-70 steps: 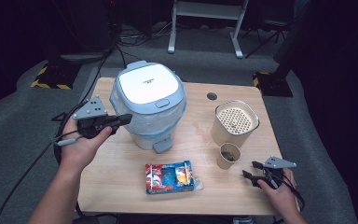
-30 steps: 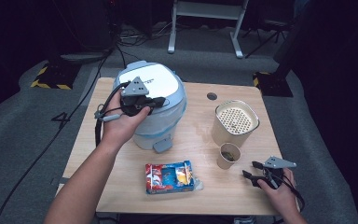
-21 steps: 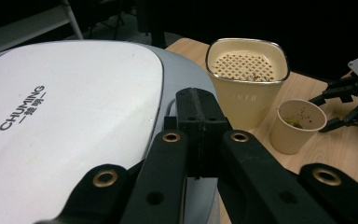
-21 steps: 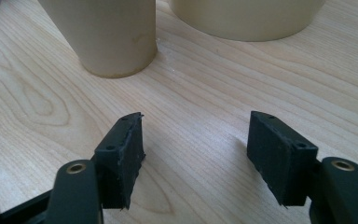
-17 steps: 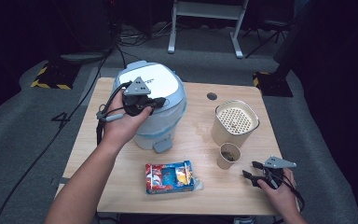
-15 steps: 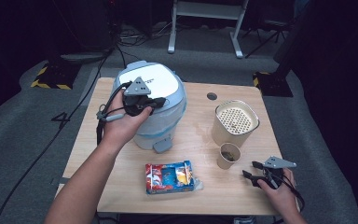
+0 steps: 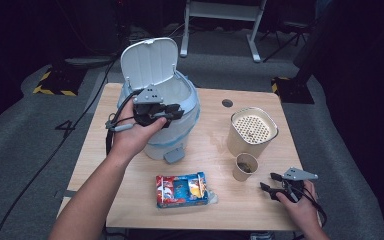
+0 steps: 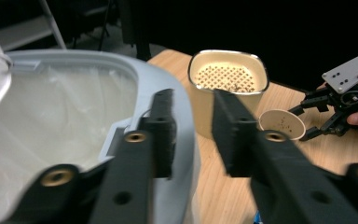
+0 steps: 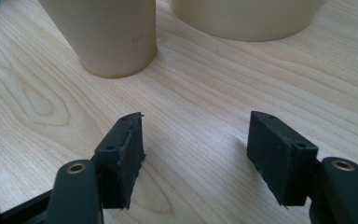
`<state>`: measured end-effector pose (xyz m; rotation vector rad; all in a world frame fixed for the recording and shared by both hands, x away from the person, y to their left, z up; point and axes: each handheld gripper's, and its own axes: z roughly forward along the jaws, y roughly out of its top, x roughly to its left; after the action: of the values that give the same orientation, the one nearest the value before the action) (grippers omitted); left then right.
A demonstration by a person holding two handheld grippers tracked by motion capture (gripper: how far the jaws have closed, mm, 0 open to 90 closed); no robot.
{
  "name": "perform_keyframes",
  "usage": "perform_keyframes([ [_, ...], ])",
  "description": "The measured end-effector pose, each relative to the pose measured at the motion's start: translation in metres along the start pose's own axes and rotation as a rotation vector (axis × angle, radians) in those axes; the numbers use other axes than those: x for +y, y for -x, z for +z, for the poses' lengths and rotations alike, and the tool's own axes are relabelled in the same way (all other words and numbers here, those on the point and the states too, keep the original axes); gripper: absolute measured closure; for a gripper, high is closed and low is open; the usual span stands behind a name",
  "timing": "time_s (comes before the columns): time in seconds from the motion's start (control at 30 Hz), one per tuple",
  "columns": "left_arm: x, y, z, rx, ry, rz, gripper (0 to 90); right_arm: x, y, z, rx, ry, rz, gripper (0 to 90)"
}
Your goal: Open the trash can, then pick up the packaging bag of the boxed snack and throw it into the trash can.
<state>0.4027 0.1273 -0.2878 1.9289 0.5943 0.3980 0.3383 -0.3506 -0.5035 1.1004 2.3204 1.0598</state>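
A pale blue bin [image 7: 180, 132] stands at the table's back left with its white lid [image 7: 147, 62] raised, and a white liner [image 8: 56, 116] shows inside. My left gripper [image 7: 172, 112] hovers at the bin's front rim. Its jaws [image 8: 193, 130] have just been opening and stand apart, with nothing between them. My right gripper [image 7: 267, 182] rests low at the table's front right, open [image 9: 196, 154] over bare wood. A small paper cup [image 7: 245, 166] stands just beyond it.
A tall beige container [image 7: 253, 129] with a perforated insert stands behind the small cup. A colourful snack packet [image 7: 182, 190] lies near the front edge of the wooden table [image 7: 220, 210]. A small round hole [image 7: 227, 103] sits in the tabletop behind the container.
The bin's lid has swung up from shut to open. The left gripper's jaws have parted at the bin's rim. The right hand has not moved.
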Motion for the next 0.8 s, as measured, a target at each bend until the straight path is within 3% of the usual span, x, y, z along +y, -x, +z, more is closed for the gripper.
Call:
perform_keyframes([
  [0.03,0.000,0.002,-0.001,-0.005,0.017,0.001,57.6,0.000,0.000,0.000,0.000,0.000,0.000,36.7],
  [0.07,0.000,0.004,-0.001,-0.021,0.037,-0.001,57.6,0.000,0.000,0.000,0.000,0.000,0.000,36.7],
  [0.1,0.000,0.008,-0.002,-0.050,0.051,0.006,46.2,0.000,0.000,0.000,0.000,0.000,0.000,36.8],
  [0.27,-0.004,0.017,-0.006,-0.049,0.031,0.028,42.1,0.000,0.000,0.000,0.000,0.000,0.000,36.7],
  [0.33,-0.008,0.023,-0.007,-0.066,0.018,0.035,41.3,0.000,0.000,0.000,0.000,0.000,0.000,36.8],
  [0.37,-0.011,0.029,-0.007,-0.095,0.004,0.036,40.4,0.000,0.000,0.000,0.000,0.000,0.000,36.8],
  [0.5,-0.022,0.038,-0.008,-0.110,-0.018,0.047,41.6,0.000,0.000,0.000,0.000,0.000,0.000,36.7],
  [0.6,-0.028,0.039,-0.008,-0.112,-0.022,0.048,42.1,0.000,0.000,0.000,0.000,0.000,0.000,36.7],
  [0.8,-0.055,0.041,-0.004,-0.129,-0.046,0.016,44.8,0.000,0.000,0.000,0.000,0.000,0.000,36.7],
])
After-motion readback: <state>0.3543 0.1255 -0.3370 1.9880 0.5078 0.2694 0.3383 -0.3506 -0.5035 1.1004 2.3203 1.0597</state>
